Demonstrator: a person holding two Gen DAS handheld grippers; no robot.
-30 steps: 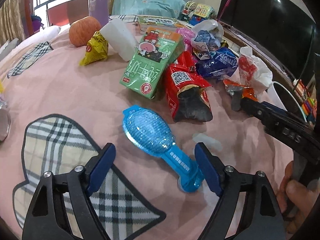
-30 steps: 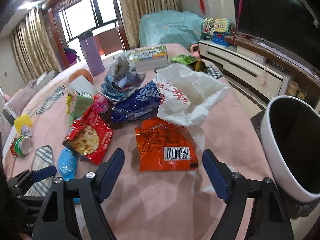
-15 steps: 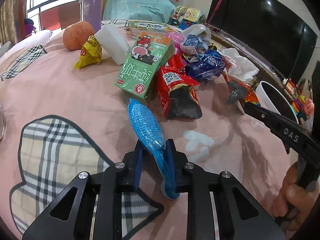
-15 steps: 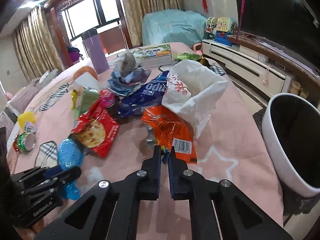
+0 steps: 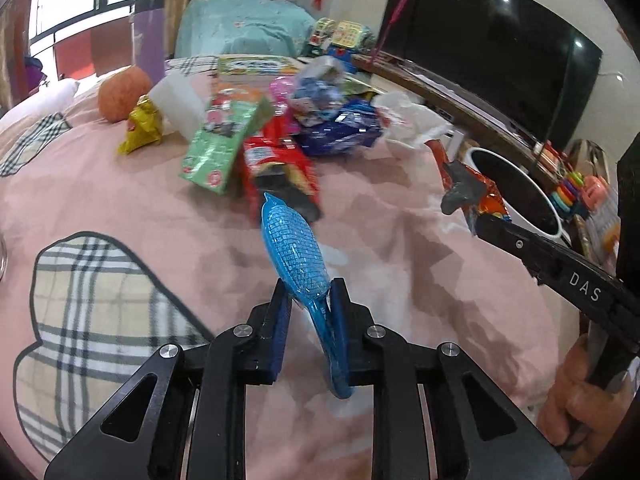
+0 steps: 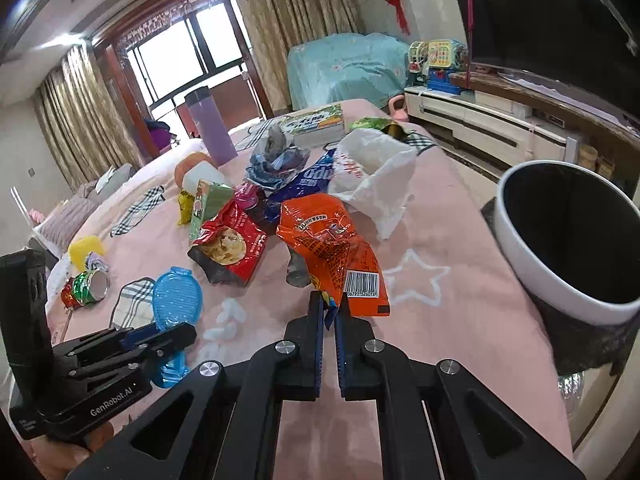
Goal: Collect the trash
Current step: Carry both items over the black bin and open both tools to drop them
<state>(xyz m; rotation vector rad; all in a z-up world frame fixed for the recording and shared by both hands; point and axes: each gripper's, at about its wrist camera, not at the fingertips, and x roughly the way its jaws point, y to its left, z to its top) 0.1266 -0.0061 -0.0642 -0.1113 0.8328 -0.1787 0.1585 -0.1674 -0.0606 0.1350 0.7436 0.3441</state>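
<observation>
My left gripper point(image 5: 310, 300) is shut on a blue plastic blister pack point(image 5: 294, 252) and holds it just above the pink bedspread point(image 5: 120, 184); it also shows in the right wrist view point(image 6: 176, 300). My right gripper point(image 6: 327, 308) is shut on the corner of an orange snack bag point(image 6: 332, 244), lifted off the bed; in the left wrist view the bag point(image 5: 468, 188) hangs at the right. A white bin with a black inside point(image 6: 568, 232) stands right of the bed, also in the left wrist view point(image 5: 516, 184).
A pile of wrappers lies mid-bed: a red chip bag point(image 6: 232, 244), a green carton point(image 5: 220, 140), a blue bag point(image 5: 340, 132), a white plastic bag point(image 6: 376, 172). A crushed can point(image 6: 86, 286), a yellow wrapper point(image 5: 142, 128), an orange fruit point(image 5: 124, 94) and a purple bottle point(image 6: 210, 124) are further off.
Both grippers have closed, the left on the blue blister pack and the right on the orange bag. Both items have risen off the bedspread, and the orange bag has moved toward the bin.
</observation>
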